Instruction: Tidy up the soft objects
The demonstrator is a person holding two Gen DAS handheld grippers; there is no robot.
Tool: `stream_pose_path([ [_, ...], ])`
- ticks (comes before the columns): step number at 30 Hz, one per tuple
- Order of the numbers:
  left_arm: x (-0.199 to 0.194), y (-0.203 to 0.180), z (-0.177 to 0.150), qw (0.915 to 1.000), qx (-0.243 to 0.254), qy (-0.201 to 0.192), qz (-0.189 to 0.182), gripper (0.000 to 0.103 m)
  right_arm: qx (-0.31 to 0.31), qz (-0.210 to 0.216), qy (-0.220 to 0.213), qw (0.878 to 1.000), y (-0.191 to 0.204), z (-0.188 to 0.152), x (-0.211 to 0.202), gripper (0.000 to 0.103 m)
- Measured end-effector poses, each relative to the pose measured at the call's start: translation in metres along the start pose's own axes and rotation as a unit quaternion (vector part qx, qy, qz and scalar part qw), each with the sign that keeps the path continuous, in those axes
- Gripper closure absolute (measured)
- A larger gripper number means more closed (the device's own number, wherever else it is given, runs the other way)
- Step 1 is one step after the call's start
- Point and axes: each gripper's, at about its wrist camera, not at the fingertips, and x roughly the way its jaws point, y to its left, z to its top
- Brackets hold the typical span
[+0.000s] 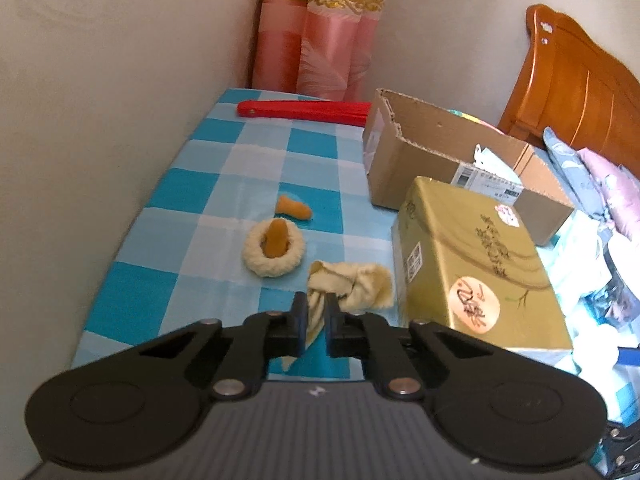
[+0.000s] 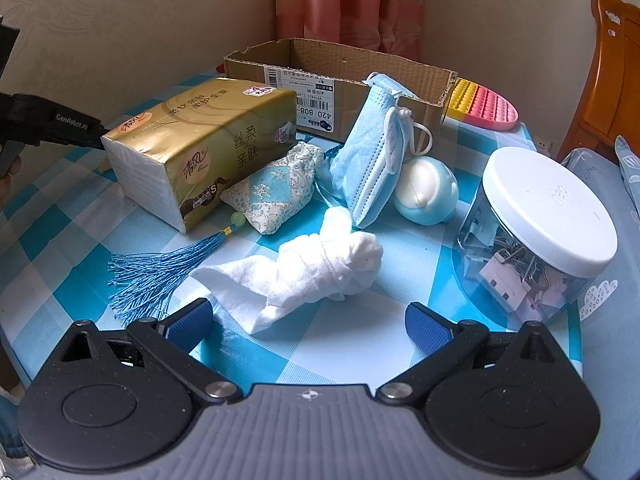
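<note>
My left gripper point(image 1: 316, 306) is shut on a crumpled pale yellow cloth point(image 1: 352, 284) that lies on the blue checked tablecloth point(image 1: 192, 208); one corner of the cloth is pinched between the jaws. Beyond it sit a cream fluffy ring point(image 1: 274, 254) with an orange plush piece point(image 1: 276, 242) in it, and a second orange piece point(image 1: 294, 208). My right gripper point(image 2: 310, 320) stands open just short of a twisted white tissue point(image 2: 312, 272). A blue face mask point(image 2: 372, 160), a brocade sachet point(image 2: 276, 186) with a blue tassel point(image 2: 156, 276), and a gold tissue pack point(image 2: 204, 148) lie behind.
An open cardboard box point(image 2: 340, 80) stands at the back, with a red flat object point(image 1: 304, 111) to its left. A clear jar of binder clips point(image 2: 536, 232), a small blue-white round container point(image 2: 426, 192) and a pink-yellow bubble toy point(image 2: 484, 108) are at the right. A wall runs along the left.
</note>
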Motion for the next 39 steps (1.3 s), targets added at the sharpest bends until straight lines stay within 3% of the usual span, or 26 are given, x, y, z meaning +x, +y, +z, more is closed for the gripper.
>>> stream_pose_path([
  [7,-0.015,0.008,-0.008,0.9998,-0.004,0.001,0.02,0.093,0.002,0.001,0.004,1.0,0.0,0.002,0.0,0.0],
  [9,-0.017,0.007,-0.006,0.9998,-0.002,-0.005,0.021,0.078,0.001,0.001,0.004,1.0,0.0,0.002,0.001,0.0],
  [11,-0.017,0.004,-0.003,0.9997,-0.005,-0.016,0.018,0.048,0.002,0.001,0.004,1.0,0.0,0.002,0.001,0.0],
  [13,-0.016,0.0,0.003,0.9994,-0.007,-0.029,0.014,0.038,0.003,0.0,0.003,1.0,0.0,0.002,0.001,0.0],
  [16,-0.011,-0.005,0.01,0.9991,-0.005,-0.041,0.005,0.039,0.003,-0.001,0.003,1.0,0.0,0.002,0.001,0.0],
  [21,0.004,-0.006,0.011,0.9993,-0.027,-0.023,-0.01,0.042,0.002,0.0,0.002,1.0,0.001,0.001,0.0,0.0],
  [24,0.011,-0.002,0.006,0.9988,-0.042,-0.009,-0.024,0.055,0.002,-0.001,0.002,1.0,0.001,0.001,0.001,0.0],
  [26,0.013,0.002,0.005,0.9982,-0.052,-0.004,-0.03,0.07,0.002,-0.001,0.002,1.0,0.001,0.001,0.001,0.0],
  [29,0.012,0.005,0.004,0.9975,-0.058,-0.004,-0.041,0.079,0.003,-0.001,0.002,1.0,0.001,0.001,0.001,0.0],
  [39,-0.003,0.014,0.0,0.9985,-0.054,-0.009,0.004,0.076,0.003,-0.002,0.004,1.0,0.001,0.001,0.0,0.0],
])
